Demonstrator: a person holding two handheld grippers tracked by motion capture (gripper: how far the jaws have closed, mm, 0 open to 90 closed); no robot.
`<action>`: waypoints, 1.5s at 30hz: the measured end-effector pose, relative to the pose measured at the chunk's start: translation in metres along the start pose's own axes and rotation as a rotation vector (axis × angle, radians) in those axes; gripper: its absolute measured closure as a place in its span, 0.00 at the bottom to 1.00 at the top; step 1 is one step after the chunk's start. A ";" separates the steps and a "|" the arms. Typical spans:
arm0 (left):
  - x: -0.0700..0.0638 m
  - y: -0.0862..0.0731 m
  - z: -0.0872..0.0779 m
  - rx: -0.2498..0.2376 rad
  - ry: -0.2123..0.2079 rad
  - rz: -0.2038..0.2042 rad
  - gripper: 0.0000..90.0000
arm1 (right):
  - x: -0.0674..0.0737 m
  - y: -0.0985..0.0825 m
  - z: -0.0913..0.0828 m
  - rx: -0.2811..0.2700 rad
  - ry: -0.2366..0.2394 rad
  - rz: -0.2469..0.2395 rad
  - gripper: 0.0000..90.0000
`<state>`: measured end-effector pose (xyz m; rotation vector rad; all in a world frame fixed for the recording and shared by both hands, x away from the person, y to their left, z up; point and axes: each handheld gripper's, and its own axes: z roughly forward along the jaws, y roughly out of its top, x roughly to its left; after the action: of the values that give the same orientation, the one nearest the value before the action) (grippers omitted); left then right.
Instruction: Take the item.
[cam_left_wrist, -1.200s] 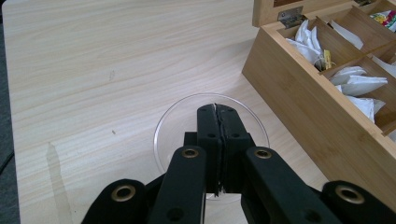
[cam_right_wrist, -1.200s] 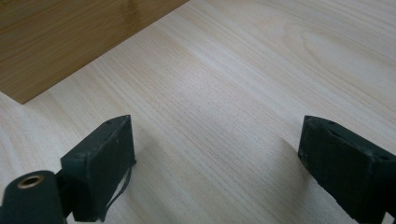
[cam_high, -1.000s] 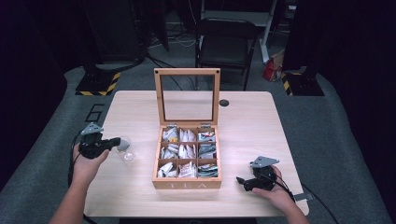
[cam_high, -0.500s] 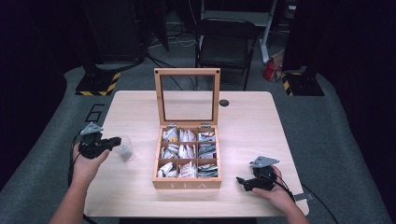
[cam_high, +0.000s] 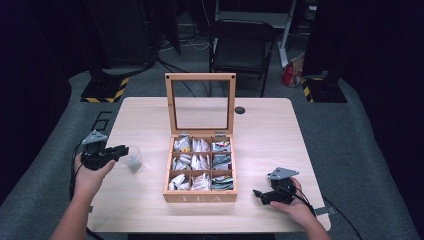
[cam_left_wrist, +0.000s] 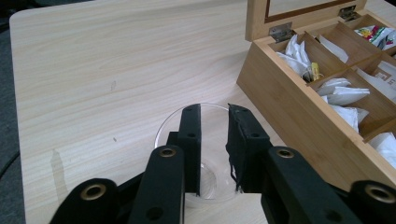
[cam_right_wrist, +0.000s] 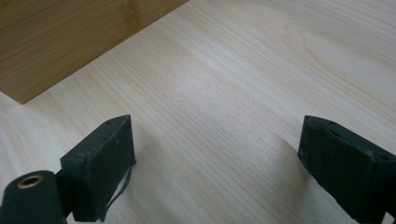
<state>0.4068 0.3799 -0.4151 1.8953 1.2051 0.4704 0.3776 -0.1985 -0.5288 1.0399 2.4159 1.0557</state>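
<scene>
Tea box (cam_high: 201, 165) is the biggest thing on your light wooden table (cam_high: 270, 130): it sits near the middle, toward your edge, with its glass-paned lid (cam_high: 200, 104) standing upright at the far side and the word TEA on its front wall. Its nine compartments hold tea bags (cam_high: 201, 161), mostly white packets with a few darker or coloured ones in the right-hand column. Beyond the table stands a black folding chair (cam_high: 243, 47), and a small black disc (cam_high: 240, 110) lies on the tabletop near the far edge, to the right of the lid. Your left hand (cam_high: 90, 175) holds the left gripper (cam_high: 121, 150) off the box's left side, pointing toward a small clear glass cup (cam_high: 133, 159) that stands just beside the box. In the left gripper view (cam_left_wrist: 214, 140) the jaws stand close together with a narrow gap, one jaw over the cup's rim and the other reaching inside; whether they pinch the cup's wall (cam_left_wrist: 168, 122) you cannot tell from here. Your right hand (cam_high: 296, 207) rests near the table's front right corner with the right gripper (cam_high: 258, 194) pointing toward the box's front corner. In the right gripper view (cam_right_wrist: 215, 163) its jaws are spread wide with nothing but bare table between them.
</scene>
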 end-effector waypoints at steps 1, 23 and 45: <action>-0.001 0.001 -0.001 -0.003 0.000 0.001 0.82 | 0.000 0.000 0.000 0.000 0.000 0.000 0.11; -0.020 0.013 -0.010 -0.034 -0.042 0.023 0.62 | 0.000 0.000 0.000 0.000 0.000 0.000 0.11; -0.041 -0.001 -0.011 -0.030 -0.072 0.076 0.52 | 0.000 0.000 0.000 0.000 0.000 0.000 0.11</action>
<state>0.3792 0.3488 -0.4045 1.9215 1.0769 0.4543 0.3776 -0.1985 -0.5289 1.0405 2.4157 1.0561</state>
